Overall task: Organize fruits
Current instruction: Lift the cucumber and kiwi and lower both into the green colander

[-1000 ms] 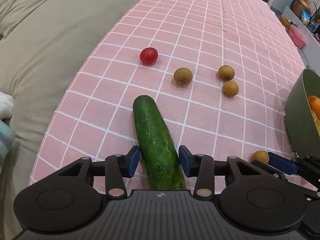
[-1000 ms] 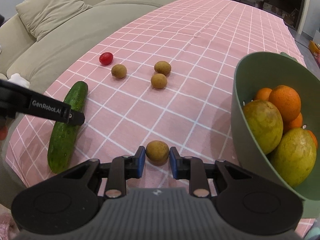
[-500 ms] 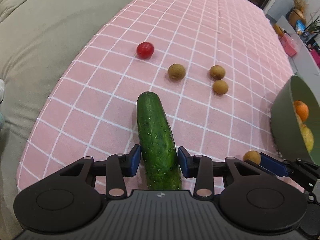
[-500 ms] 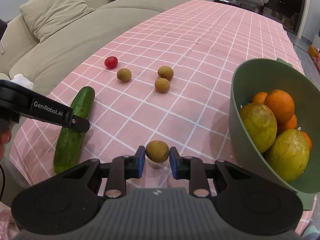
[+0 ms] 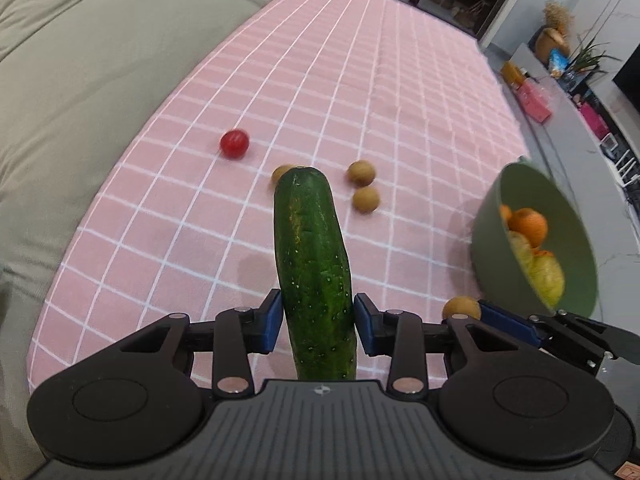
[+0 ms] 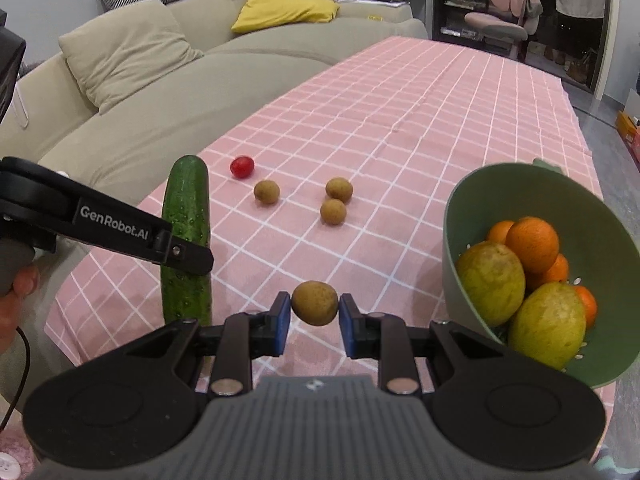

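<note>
A long green cucumber (image 5: 312, 264) is off the pink checked cloth, its near end between the blue pads of my left gripper (image 5: 316, 320). The jaws are closing and the pads press on it. The right wrist view shows the same cucumber (image 6: 186, 216) at the left. My right gripper (image 6: 314, 318) is shut on a small brown fruit (image 6: 315, 303), held above the cloth. To the right, a green bowl (image 6: 520, 188) holds oranges and yellow-green fruits. A red tomato (image 6: 242, 167) and three more brown fruits (image 6: 333, 211) lie on the cloth beyond.
A beige sofa (image 6: 132, 128) with cushions runs along the table's left edge. The pink checked cloth (image 6: 420, 120) stretches far back. A pink chair (image 6: 504, 24) and dark shelves stand behind the table. A person's hand (image 6: 16, 292) holds the left gripper's handle.
Both grippers have risen. The cucumber has come up off the cloth in the left gripper, and the small brown fruit has lifted in the right one. The left pads have drawn in on the cucumber.
</note>
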The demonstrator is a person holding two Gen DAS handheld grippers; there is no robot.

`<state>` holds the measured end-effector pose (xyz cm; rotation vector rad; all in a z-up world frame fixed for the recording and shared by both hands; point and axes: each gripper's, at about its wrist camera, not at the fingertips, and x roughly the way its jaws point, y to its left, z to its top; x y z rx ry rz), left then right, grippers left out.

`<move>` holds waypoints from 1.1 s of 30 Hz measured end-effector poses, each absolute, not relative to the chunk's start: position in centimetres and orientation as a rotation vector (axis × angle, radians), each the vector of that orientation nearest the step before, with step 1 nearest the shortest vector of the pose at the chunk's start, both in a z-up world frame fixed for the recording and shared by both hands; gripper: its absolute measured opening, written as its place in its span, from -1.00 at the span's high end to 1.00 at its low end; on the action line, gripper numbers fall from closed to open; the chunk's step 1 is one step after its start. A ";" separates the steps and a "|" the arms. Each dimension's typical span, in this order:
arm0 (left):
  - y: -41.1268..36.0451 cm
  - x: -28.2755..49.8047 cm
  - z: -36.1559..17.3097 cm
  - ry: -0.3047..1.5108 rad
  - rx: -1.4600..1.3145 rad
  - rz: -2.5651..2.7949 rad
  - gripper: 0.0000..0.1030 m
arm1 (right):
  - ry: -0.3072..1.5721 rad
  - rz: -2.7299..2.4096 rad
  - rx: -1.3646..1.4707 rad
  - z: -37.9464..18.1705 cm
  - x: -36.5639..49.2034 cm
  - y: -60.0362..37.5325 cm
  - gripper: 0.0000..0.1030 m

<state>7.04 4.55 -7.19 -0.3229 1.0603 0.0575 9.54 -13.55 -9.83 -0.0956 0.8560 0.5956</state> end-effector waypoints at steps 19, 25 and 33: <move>0.1 8.3 -0.9 0.901 -0.465 -0.162 0.19 | 0.725 0.543 -0.084 -5.1 8.7 -18.4 0.57; -4.3 11.1 -0.1 0.901 -0.445 -0.282 0.19 | 0.709 0.434 -0.051 -3.9 9.7 -23.3 0.57; -7.9 15.2 -3.1 0.979 -0.495 -0.327 0.19 | 0.745 0.320 -0.040 -4.7 12.3 -28.9 0.57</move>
